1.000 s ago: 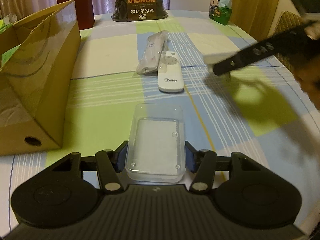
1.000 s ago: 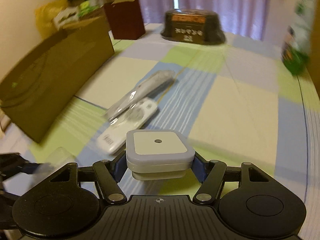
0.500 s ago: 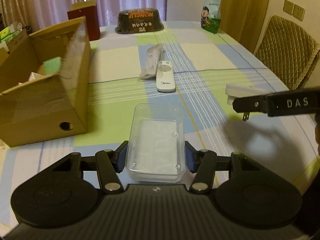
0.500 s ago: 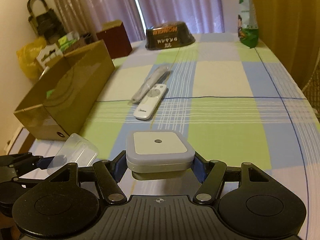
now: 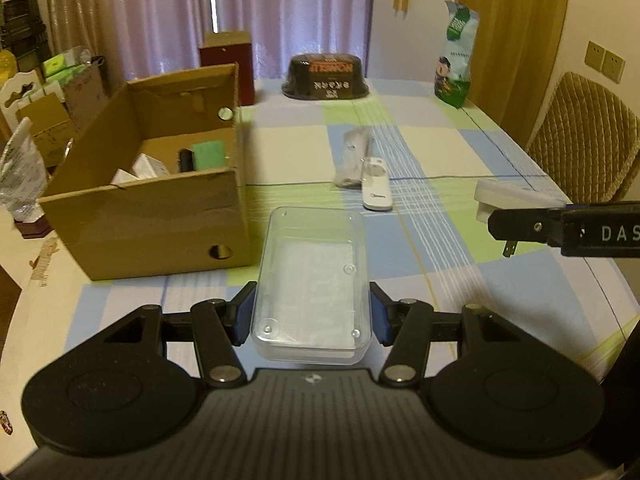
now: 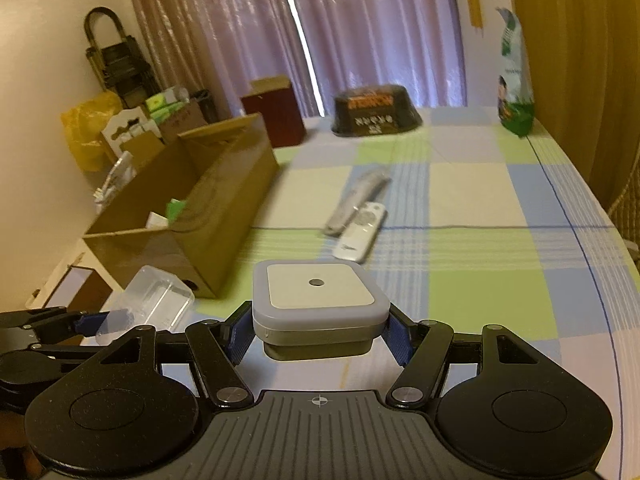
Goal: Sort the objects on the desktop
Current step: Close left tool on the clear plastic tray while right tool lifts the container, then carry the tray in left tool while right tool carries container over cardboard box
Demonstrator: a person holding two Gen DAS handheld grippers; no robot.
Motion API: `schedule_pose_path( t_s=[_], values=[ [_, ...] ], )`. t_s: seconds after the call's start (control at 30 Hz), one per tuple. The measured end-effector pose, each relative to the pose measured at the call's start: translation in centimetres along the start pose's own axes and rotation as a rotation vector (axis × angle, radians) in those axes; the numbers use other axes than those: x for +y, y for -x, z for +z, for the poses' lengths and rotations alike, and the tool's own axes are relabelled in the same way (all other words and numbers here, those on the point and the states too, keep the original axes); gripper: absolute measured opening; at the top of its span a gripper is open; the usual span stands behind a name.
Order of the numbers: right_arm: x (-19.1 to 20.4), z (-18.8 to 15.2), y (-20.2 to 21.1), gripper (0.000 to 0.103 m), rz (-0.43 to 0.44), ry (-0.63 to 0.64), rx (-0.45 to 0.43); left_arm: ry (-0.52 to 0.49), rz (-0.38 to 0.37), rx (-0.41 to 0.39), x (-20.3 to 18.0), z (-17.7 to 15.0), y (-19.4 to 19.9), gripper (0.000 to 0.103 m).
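Your left gripper (image 5: pixel 310 312) is clamped on a clear plastic box (image 5: pixel 312 284), its blue pads pressing both long sides, and the box is held above the checked tablecloth (image 5: pixel 432 148). Your right gripper (image 6: pixel 318 326) is closed on a square white plug-in adapter (image 6: pixel 318 306), gripped by its grey sides with the flat top facing up; in the left wrist view the same adapter (image 5: pixel 516 196) sits at three o'clock, its metal prongs pointing down, clear of the cloth. From the left camera, the open cardboard box (image 5: pixel 160 204) stands at ten o'clock on the table, with a green item, a dark item and some white packets inside. At one o'clock, well beyond the clear box, a white remote (image 5: pixel 376 184) lies just beside a plastic-wrapped remote (image 5: pixel 354 158), and whether they touch cannot be told. Far at twelve o'clock sit a dark oval container (image 5: pixel 325 77) and a dark red carton (image 5: pixel 228 66), with a green snack bag (image 5: pixel 456 64) toward one o'clock near the table's edge.
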State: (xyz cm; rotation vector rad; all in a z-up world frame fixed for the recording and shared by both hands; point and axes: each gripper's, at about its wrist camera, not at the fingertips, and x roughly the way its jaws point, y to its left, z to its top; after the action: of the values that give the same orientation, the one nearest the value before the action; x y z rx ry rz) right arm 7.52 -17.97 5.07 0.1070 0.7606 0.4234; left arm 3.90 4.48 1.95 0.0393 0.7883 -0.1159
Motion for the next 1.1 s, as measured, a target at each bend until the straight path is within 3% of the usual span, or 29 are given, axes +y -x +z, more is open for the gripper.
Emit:
schedule_pose_path(
  t_s=[0.73,1.1],
  values=[
    [4.8,0.9,1.2,0.065,0.049,0.07,-0.042,0.041,0.035,-0.045,3.1,0.0,3.4,0.051],
    [8.5,4.3,-1.5,0.065,0.113,0.156,-0.056,0.034,0.081,-0.089,6.5,2.8,3.5,0.051]
  ],
)
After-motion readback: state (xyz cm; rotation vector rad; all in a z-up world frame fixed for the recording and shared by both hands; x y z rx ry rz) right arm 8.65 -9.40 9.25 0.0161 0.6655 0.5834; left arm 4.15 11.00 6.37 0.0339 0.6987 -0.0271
